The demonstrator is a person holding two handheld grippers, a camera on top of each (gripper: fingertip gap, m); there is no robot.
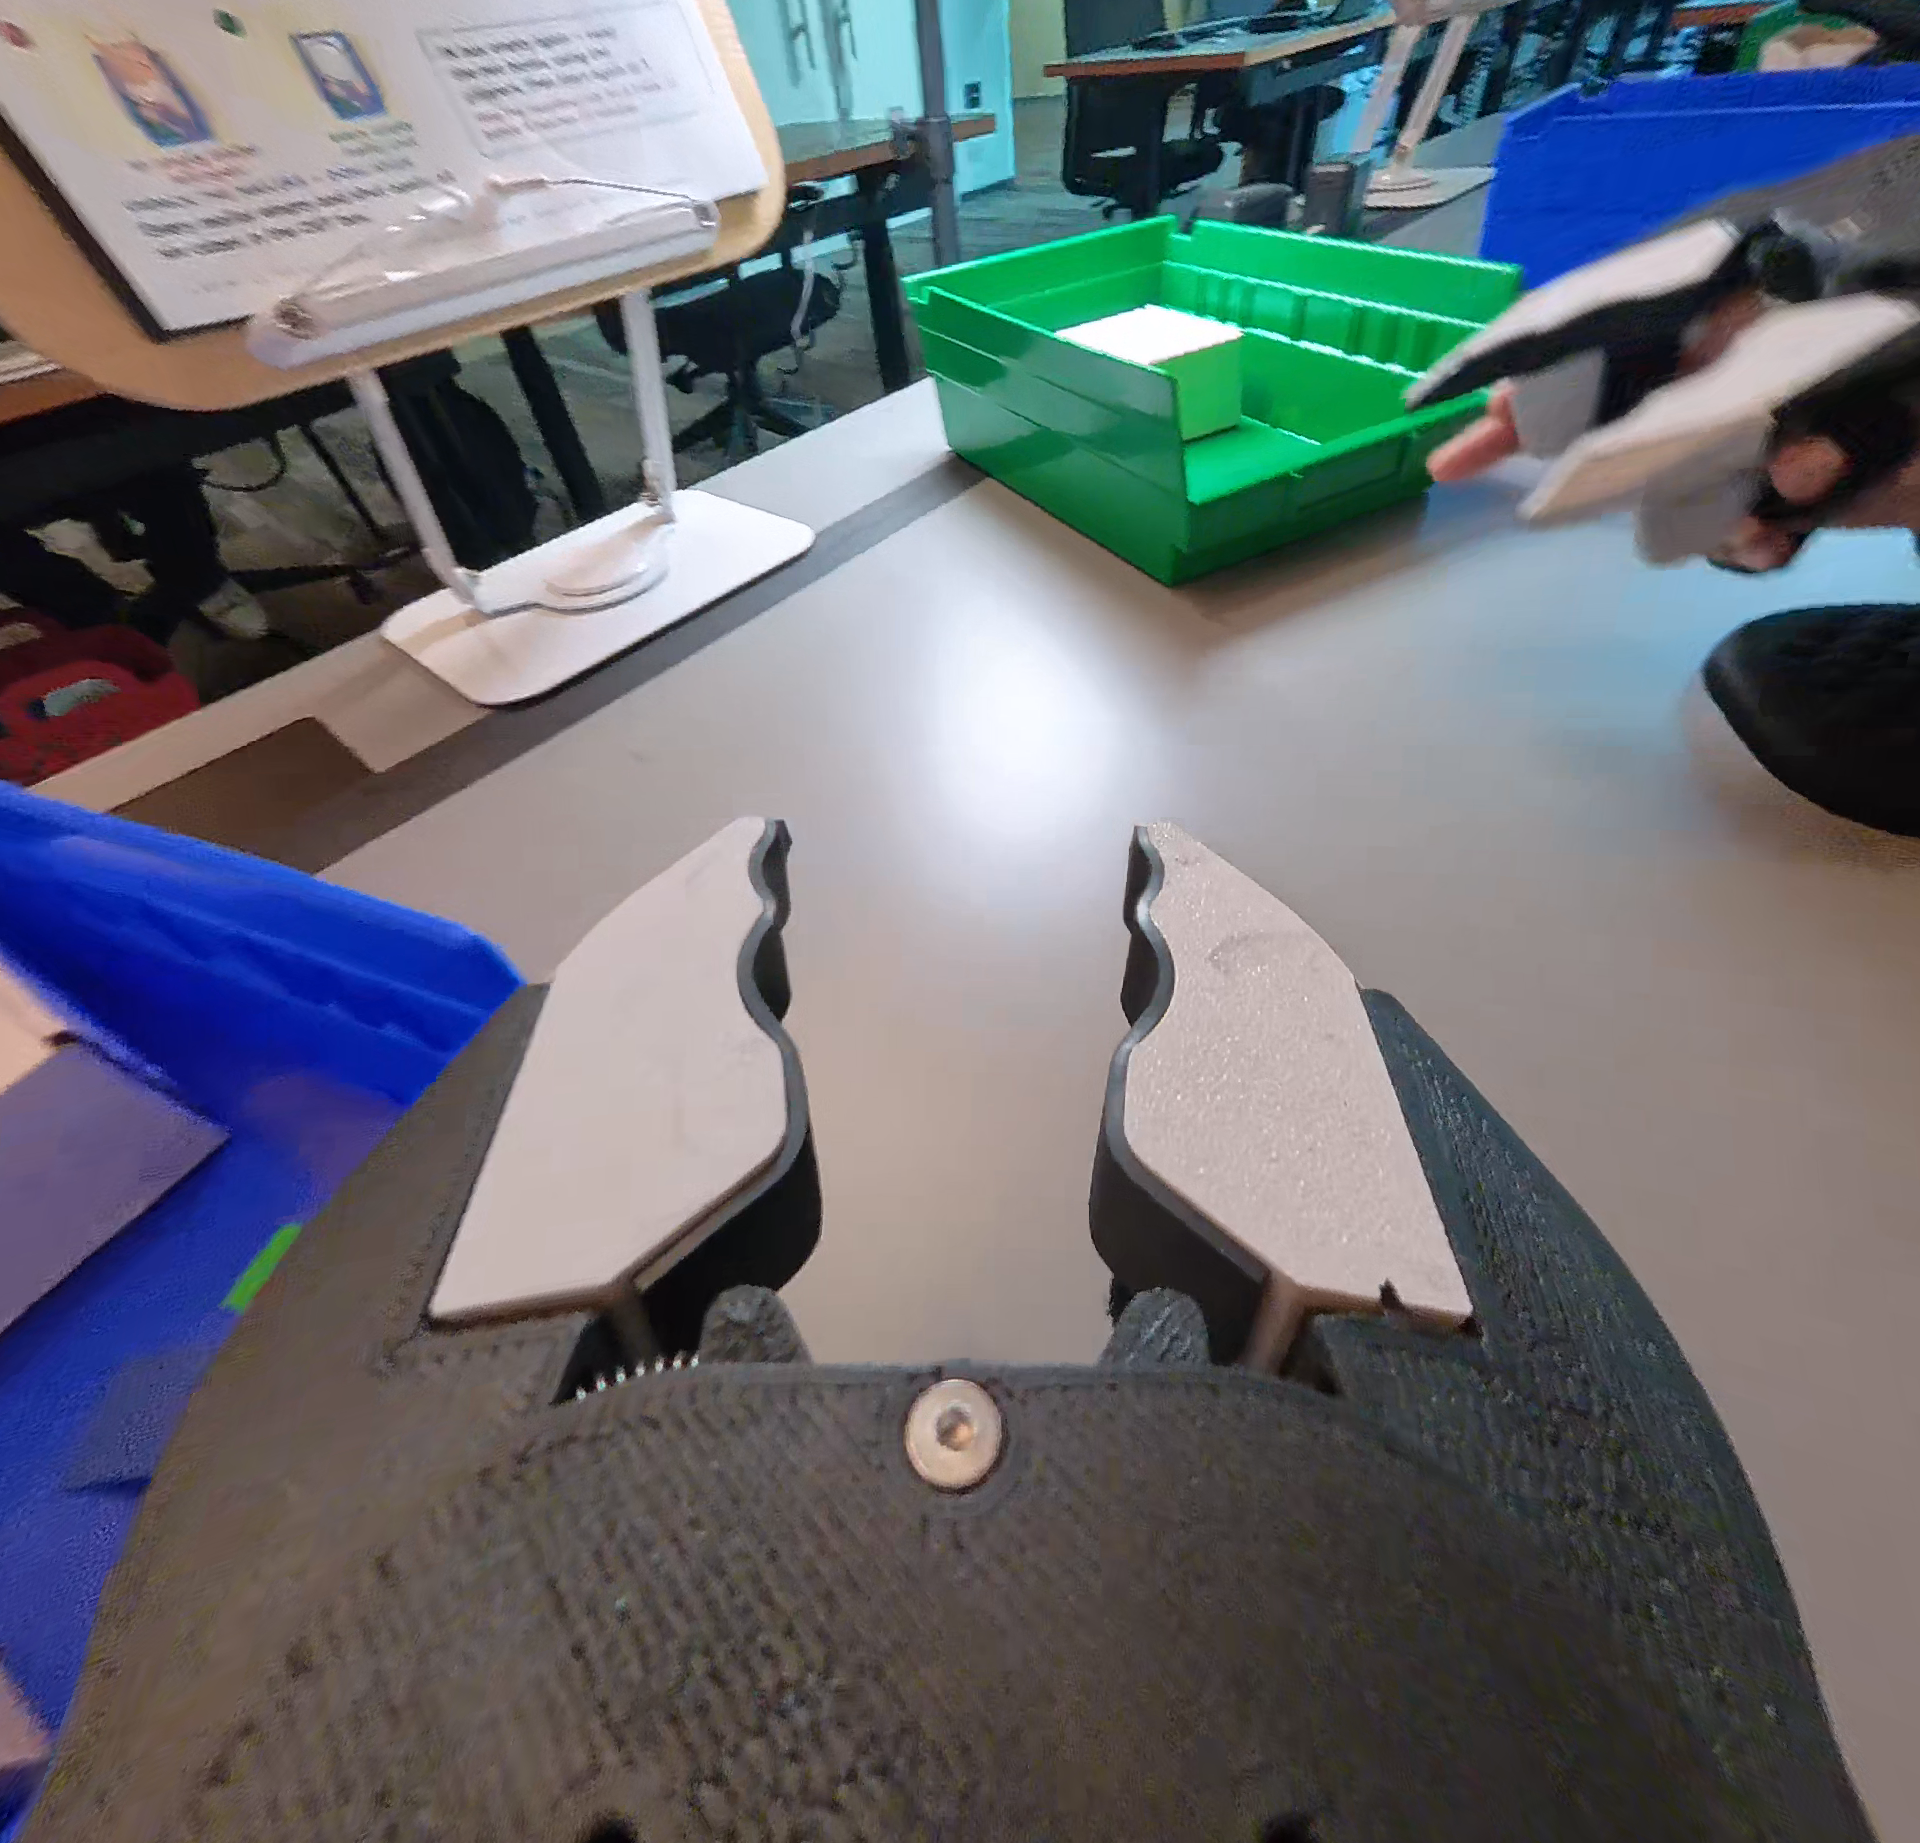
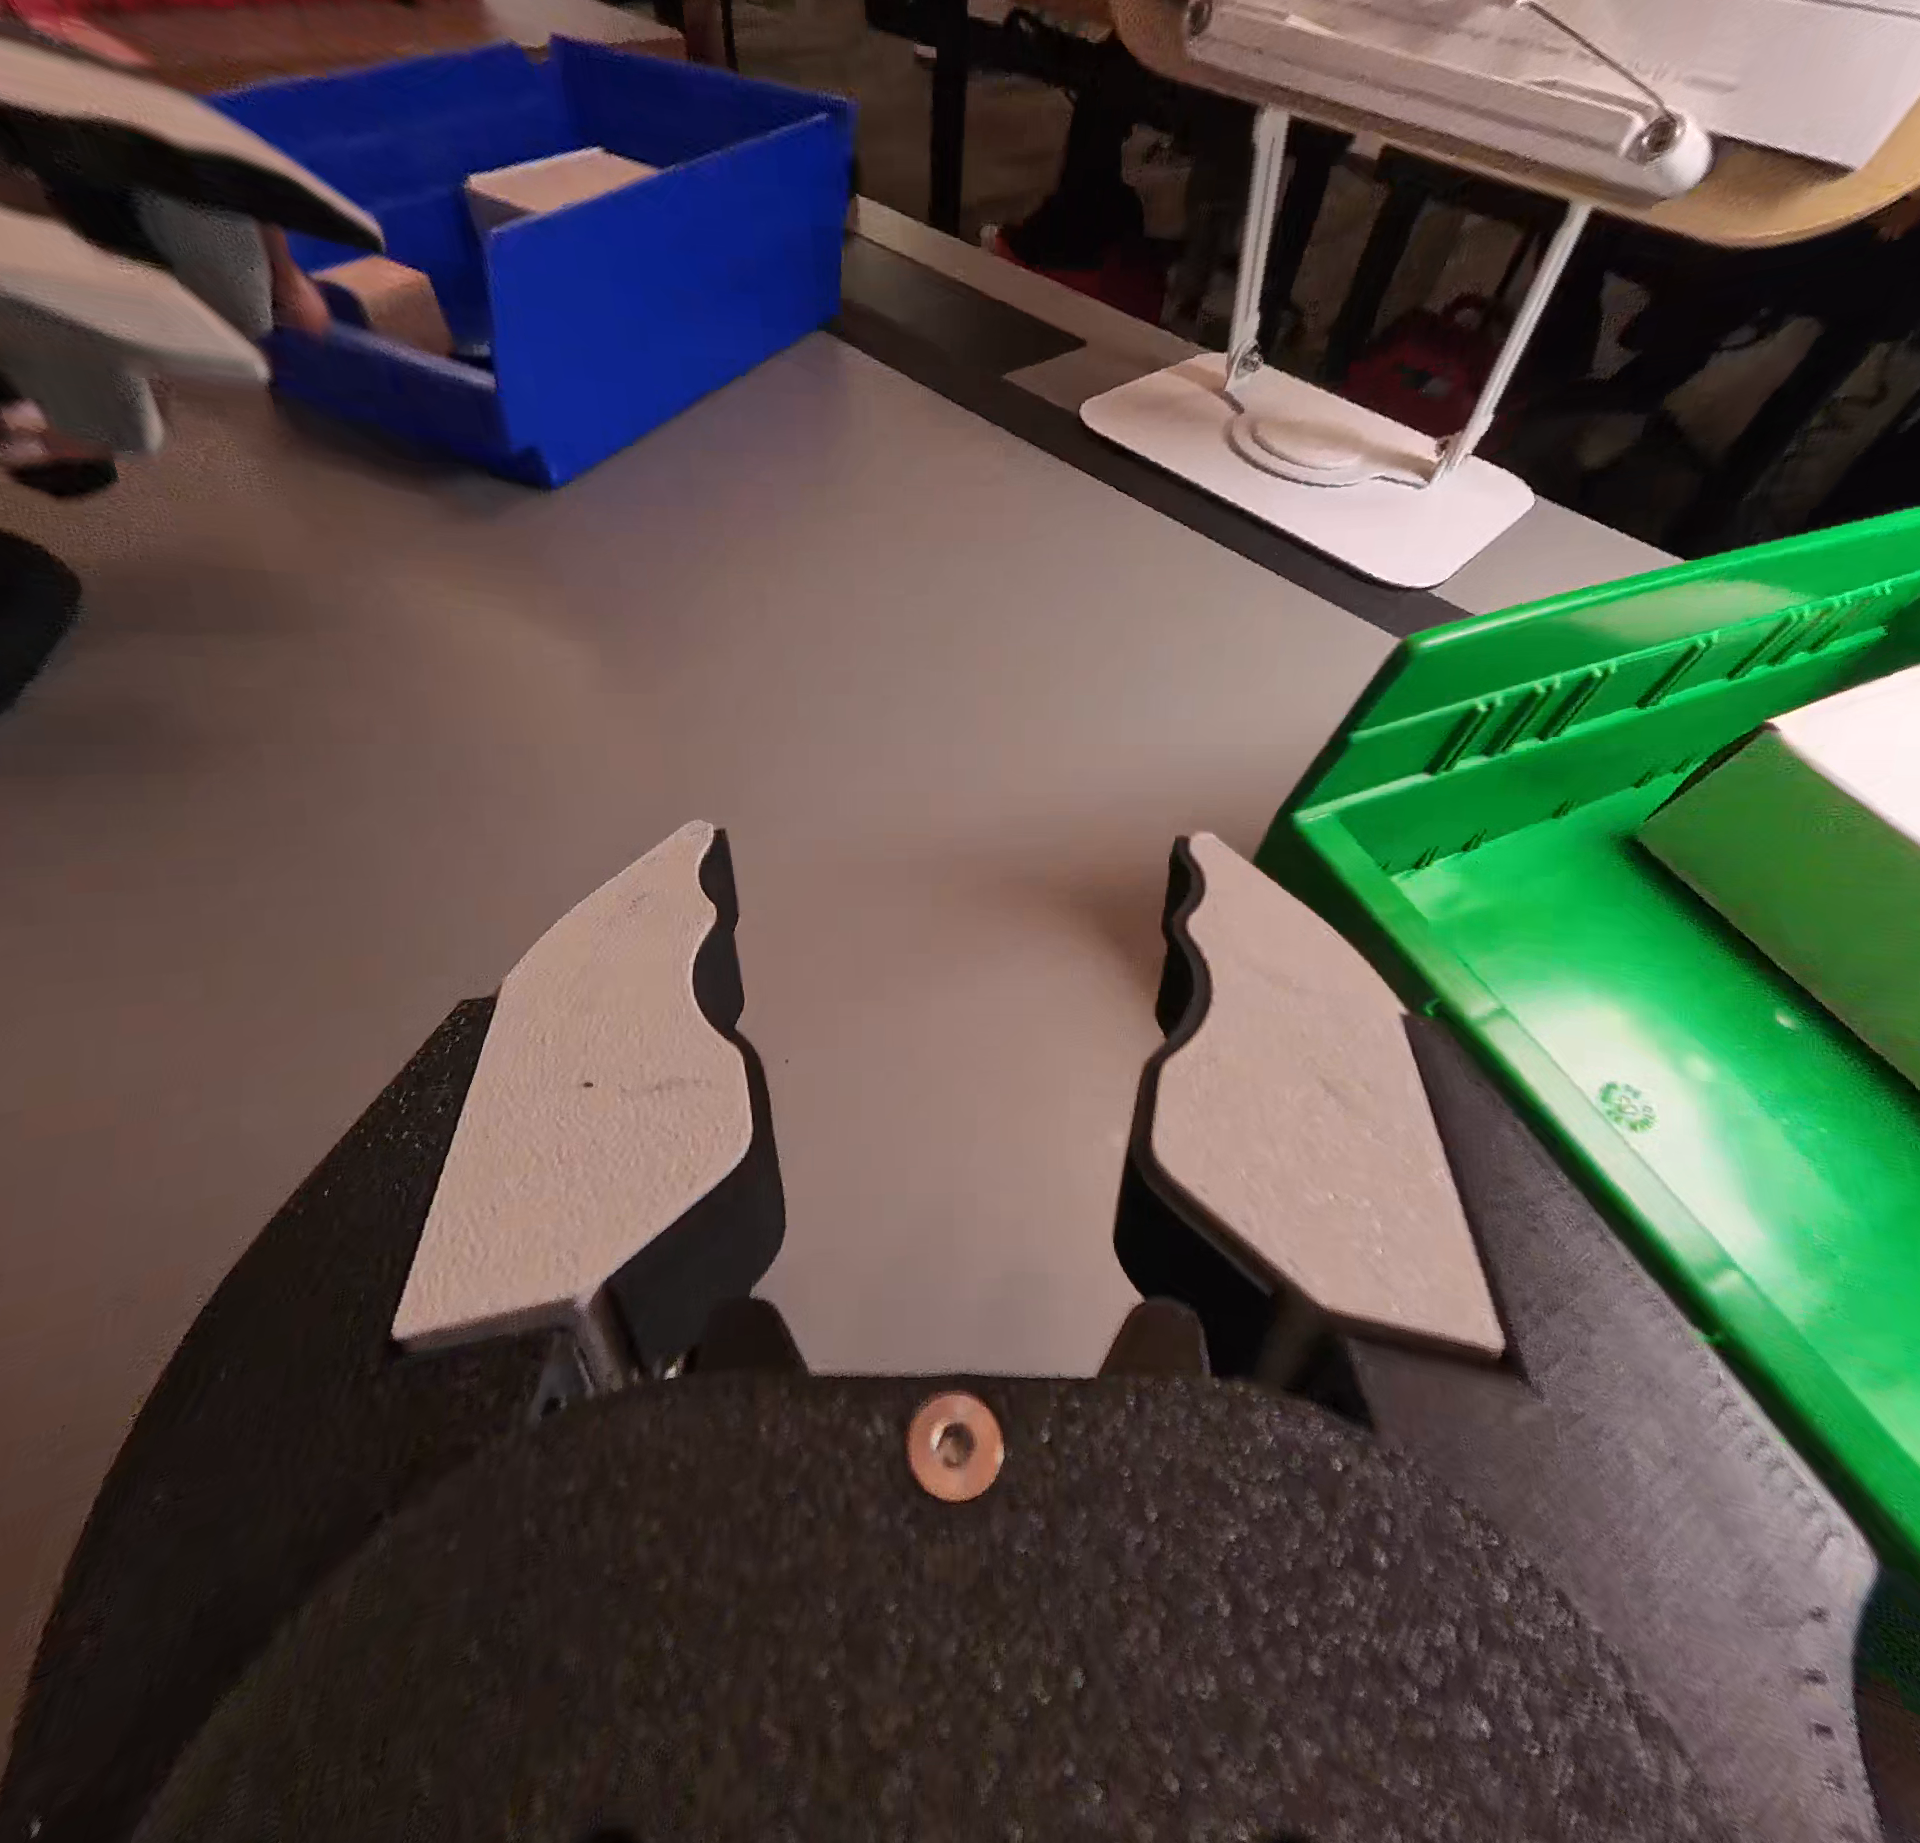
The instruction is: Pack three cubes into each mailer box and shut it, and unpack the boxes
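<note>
Left wrist view is showing my left gripper [image 1: 958,837] hovering over bare grey table [image 1: 1039,754], tongs spread and holding nothing. I am taking the green bin [image 1: 1049,380] as my landmark: it is sitting ahead and to the right of this gripper, and a white mailer box [image 1: 1153,339] is resting inside it against the near wall, lid looking shut. My right gripper [image 1: 1475,443] is hanging just to the right of the green bin, blurred, its fingers also apart and empty.

From the right wrist camera, the right gripper [image 2: 951,848] is floating just left of the green bin [image 2: 1558,754], with a corner of the white mailer box [image 2: 1860,744] showing inside it. Well to the left of the green bin, across the table [image 2: 727,650], a blue bin [image 2: 665,287] is holding another pale box [image 2: 561,183] and what looks like a tan wooden cube [image 2: 390,302]. A white document stand [image 2: 1320,463] is standing behind, between the two bins.

I am judging the mailer box to be light, thin cardboard, stiff at its edges but easily dented on its broad faces, so I am planning to pinch it across two opposite side walls near a corner. The cube seems hard and light; flat opposite faces should be giving a secure hold.
</note>
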